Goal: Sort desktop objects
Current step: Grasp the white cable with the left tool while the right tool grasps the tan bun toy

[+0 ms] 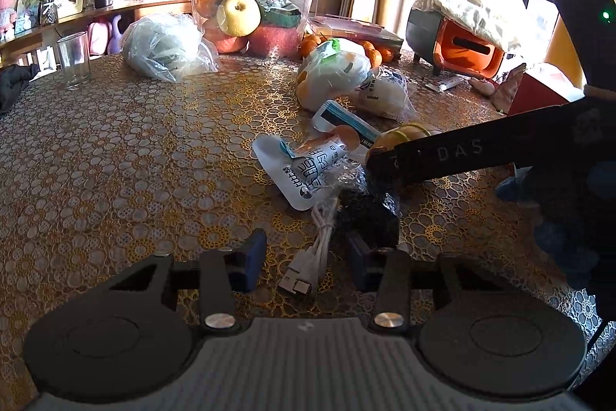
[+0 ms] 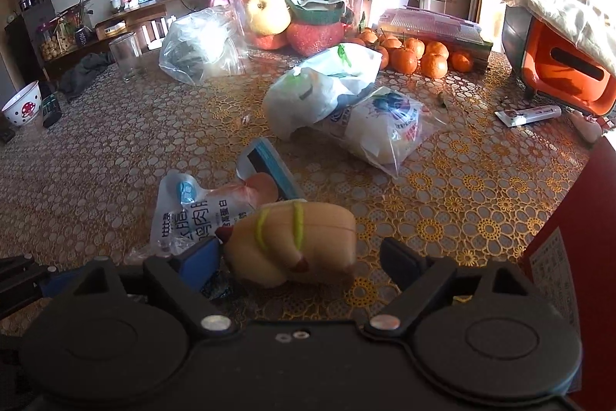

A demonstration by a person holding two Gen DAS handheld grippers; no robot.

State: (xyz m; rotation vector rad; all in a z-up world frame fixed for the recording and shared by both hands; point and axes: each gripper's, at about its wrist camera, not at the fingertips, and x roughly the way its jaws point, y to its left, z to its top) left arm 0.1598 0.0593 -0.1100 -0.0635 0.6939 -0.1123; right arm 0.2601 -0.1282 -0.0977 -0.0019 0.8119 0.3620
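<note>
Clutter covers the patterned table (image 1: 115, 160), fruit kept together in a clear tub (image 1: 250, 10) at the back, presumably as a sorting bin. Nearer, a white food pouch (image 2: 184, 214) printed in Chinese characters lies flat. The right gripper (image 2: 304, 257), jaws wide, straddles a plush toy (image 2: 292, 245) without touching it; "DAS" shows on its side. The left gripper (image 1: 306, 260), jaws narrow, brackets a white USB cable (image 1: 312, 257), pads not pressing.
</note>
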